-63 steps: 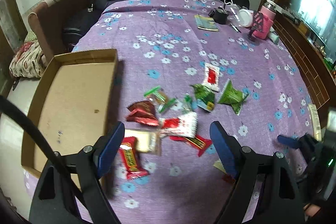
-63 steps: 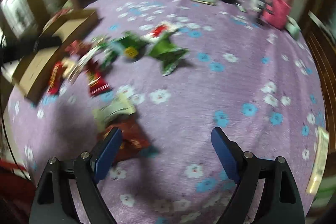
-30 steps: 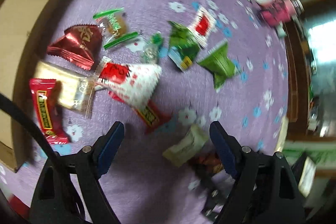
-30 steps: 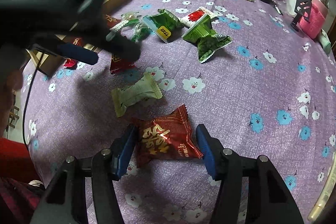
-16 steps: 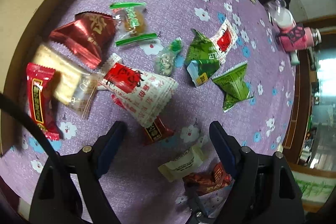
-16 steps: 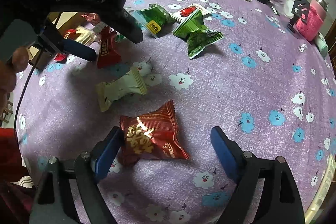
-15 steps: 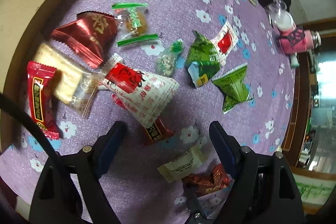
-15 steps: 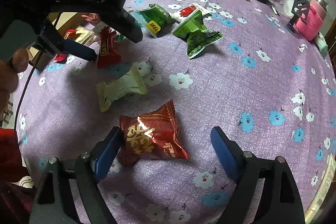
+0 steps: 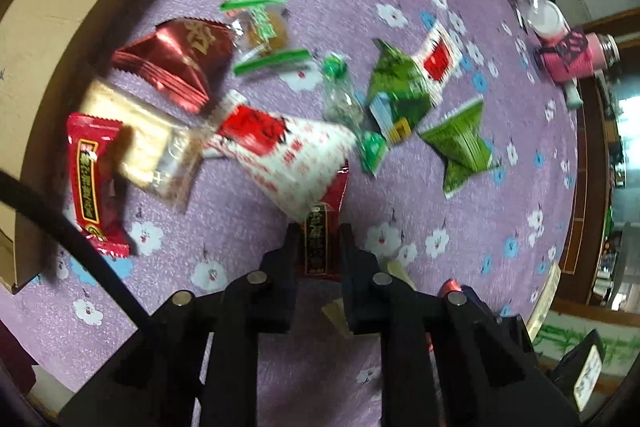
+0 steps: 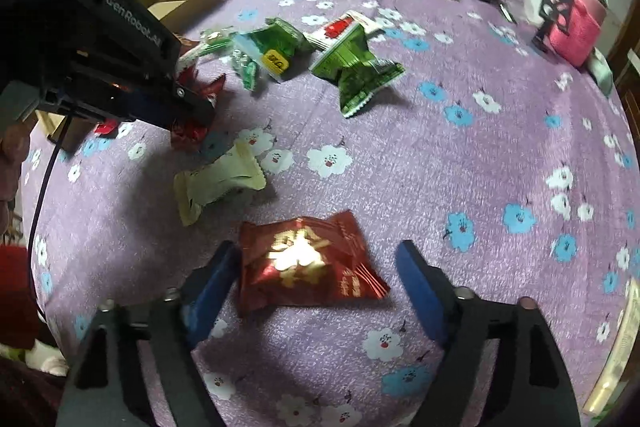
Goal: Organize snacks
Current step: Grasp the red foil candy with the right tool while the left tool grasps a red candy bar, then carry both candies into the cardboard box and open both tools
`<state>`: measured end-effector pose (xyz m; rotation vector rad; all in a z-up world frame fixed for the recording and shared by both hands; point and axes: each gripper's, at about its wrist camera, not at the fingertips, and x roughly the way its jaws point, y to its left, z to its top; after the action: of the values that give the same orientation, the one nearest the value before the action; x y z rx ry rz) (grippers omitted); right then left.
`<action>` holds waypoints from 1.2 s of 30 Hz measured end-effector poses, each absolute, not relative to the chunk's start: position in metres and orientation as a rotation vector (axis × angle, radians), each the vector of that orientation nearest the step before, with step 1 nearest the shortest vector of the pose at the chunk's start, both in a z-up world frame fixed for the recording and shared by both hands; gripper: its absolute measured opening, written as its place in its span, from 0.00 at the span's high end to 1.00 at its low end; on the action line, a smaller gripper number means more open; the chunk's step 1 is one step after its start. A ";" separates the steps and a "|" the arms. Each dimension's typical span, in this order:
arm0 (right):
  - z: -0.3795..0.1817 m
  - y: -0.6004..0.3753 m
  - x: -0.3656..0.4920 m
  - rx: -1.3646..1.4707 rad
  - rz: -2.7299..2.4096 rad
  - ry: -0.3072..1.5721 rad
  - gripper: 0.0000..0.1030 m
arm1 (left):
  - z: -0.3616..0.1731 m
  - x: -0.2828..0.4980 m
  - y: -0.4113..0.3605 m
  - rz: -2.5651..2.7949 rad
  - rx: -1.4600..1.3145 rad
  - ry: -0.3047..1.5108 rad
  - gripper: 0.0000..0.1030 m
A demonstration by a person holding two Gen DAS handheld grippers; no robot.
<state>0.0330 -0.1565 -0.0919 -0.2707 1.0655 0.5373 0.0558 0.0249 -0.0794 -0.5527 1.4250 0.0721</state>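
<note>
Several snack packets lie on a purple flowered cloth. My left gripper [image 9: 319,231] is shut on a dark red snack bar [image 9: 322,227] that lies partly under a white and red pouch [image 9: 286,151]. In the right wrist view the left gripper [image 10: 192,107] pinches the same red bar [image 10: 192,131]. My right gripper [image 10: 320,267] is open, its blue fingers on either side of a shiny red packet [image 10: 308,263] on the cloth. A cream packet [image 10: 218,183] lies just beyond it. Green packets [image 10: 352,67] lie further back.
An open cardboard box [image 9: 52,7] sits at the left edge of the cloth, with a red bar [image 9: 90,179], a beige cracker packet [image 9: 148,147] and a red foil packet [image 9: 176,59] beside it. A pink bottle [image 10: 576,27] and small items stand at the far right.
My left gripper has closed on the dark red snack bar; it was open before. My right gripper stays open around the shiny red packet, slightly closer to it.
</note>
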 end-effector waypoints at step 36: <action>-0.001 0.014 0.049 -0.293 0.851 0.917 0.47 | -0.004 0.010 0.167 0.032 -0.600 1.261 0.81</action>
<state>0.0488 0.0144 -0.0014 -0.2931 0.9167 0.8511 0.0095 0.1668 -0.0039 -0.6004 1.2611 0.0319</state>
